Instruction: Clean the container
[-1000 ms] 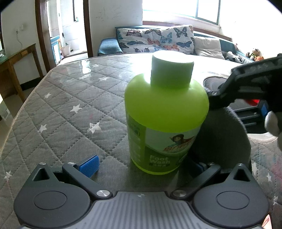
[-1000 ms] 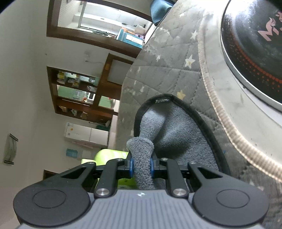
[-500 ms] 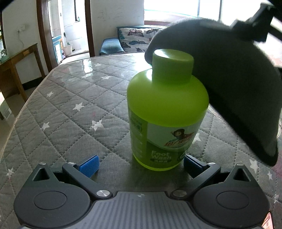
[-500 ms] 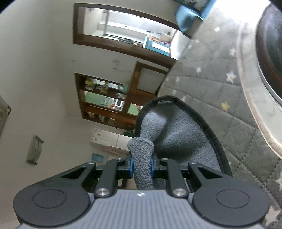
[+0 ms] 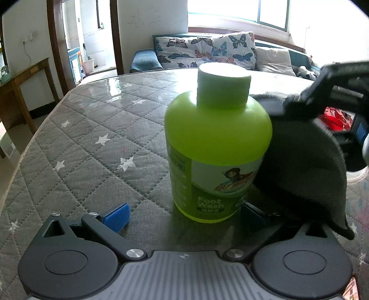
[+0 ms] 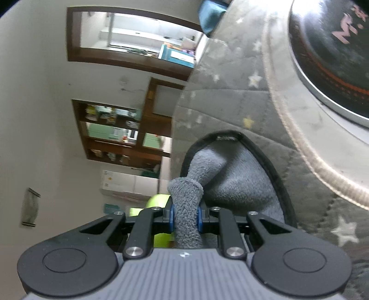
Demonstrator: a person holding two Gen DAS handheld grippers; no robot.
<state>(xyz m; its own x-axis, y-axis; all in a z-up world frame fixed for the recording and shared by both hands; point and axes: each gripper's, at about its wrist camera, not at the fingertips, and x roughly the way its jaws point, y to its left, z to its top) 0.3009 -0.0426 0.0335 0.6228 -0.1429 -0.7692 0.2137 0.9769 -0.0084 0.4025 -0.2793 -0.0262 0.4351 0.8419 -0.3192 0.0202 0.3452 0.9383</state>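
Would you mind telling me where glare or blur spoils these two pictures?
Left wrist view: the window is blown out white, glare streaks the tabletop, yet the bottle is sharp. Right wrist view: the shelves are smeared by motion blur, while the cloth stays crisp.

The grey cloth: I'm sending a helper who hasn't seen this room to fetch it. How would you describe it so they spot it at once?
Find the grey quilted table cover with white stars and the lime-green Foot Wash bottle standing on it. The grey cloth hangs against that bottle's right side, pinched in the right tongs. It is the only soft, fuzzy thing there, rounded with a black-bound edge.
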